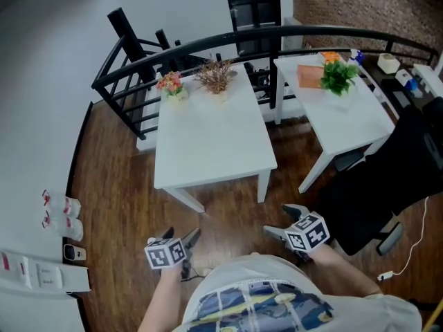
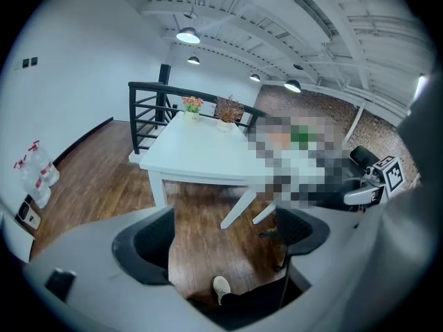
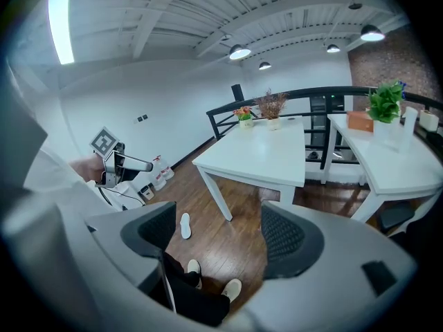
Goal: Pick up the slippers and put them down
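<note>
One white slipper [image 3: 185, 225] lies flat on the wooden floor in the right gripper view, left of the white table's near leg. It does not show in the head view. My left gripper [image 1: 181, 235] [image 2: 221, 237] is open, with only bare floor between its dark pads. My right gripper [image 1: 282, 221] [image 3: 218, 234] is open too and holds nothing. Both hang low in front of the person's body, short of the table. The person's feet in pale footwear [image 3: 232, 289] [image 2: 220, 287] stand below the jaws.
A white table [image 1: 208, 137] with two small plant pots stands ahead, a second white table [image 1: 346, 109] to its right. A black railing [image 1: 208, 43] curves behind them. A black office chair [image 1: 387, 185] is at the right, bottles [image 1: 66, 216] by the left wall.
</note>
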A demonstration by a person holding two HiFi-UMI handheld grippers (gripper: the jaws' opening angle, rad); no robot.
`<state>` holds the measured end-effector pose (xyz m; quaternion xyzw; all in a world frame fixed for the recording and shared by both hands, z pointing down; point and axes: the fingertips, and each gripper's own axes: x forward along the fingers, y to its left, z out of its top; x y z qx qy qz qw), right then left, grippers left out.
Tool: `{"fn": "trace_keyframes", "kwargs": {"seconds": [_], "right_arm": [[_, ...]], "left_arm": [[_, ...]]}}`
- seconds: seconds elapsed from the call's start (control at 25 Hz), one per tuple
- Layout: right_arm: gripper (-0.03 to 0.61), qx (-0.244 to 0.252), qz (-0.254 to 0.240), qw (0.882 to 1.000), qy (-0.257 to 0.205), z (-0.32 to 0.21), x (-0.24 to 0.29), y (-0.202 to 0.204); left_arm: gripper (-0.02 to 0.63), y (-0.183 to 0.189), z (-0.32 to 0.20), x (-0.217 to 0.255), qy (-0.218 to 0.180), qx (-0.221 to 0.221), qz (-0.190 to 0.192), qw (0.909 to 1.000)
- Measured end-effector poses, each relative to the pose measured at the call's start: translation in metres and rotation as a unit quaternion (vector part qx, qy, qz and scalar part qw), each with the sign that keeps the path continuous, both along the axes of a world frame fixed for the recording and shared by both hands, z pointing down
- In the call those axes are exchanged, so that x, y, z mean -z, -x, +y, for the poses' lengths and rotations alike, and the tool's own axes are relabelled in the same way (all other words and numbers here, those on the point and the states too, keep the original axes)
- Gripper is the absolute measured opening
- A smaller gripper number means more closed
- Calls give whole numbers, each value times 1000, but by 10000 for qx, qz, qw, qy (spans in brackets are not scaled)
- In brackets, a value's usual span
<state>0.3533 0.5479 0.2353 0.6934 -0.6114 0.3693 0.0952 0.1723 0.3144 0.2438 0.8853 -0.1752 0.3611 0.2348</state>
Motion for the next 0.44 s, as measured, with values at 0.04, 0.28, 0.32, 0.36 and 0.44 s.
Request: {"fn": "trace_keyframes", "kwargs": {"seconds": [0.04, 0.28, 0.32, 0.36, 0.44], "right_arm": [[402, 21, 9, 10000, -4, -3, 1, 1], [402, 155, 51, 9999, -19, -2, 1, -2], [402, 174, 47, 9998, -22, -2, -1, -4], [402, 194, 45, 9998, -22, -1, -3, -6], [402, 237, 42, 9997, -15, -1, -6, -10]], "left_arm": [[459, 1, -3, 0, -6, 6, -8, 10000], [459, 0, 1, -1, -41, 47, -2, 10000], [459, -2, 1, -2, -46, 58, 1, 10000], [459, -4, 1, -3, -52, 70, 1, 10000], [459, -8, 0, -4, -68, 92, -7, 9999]]}}
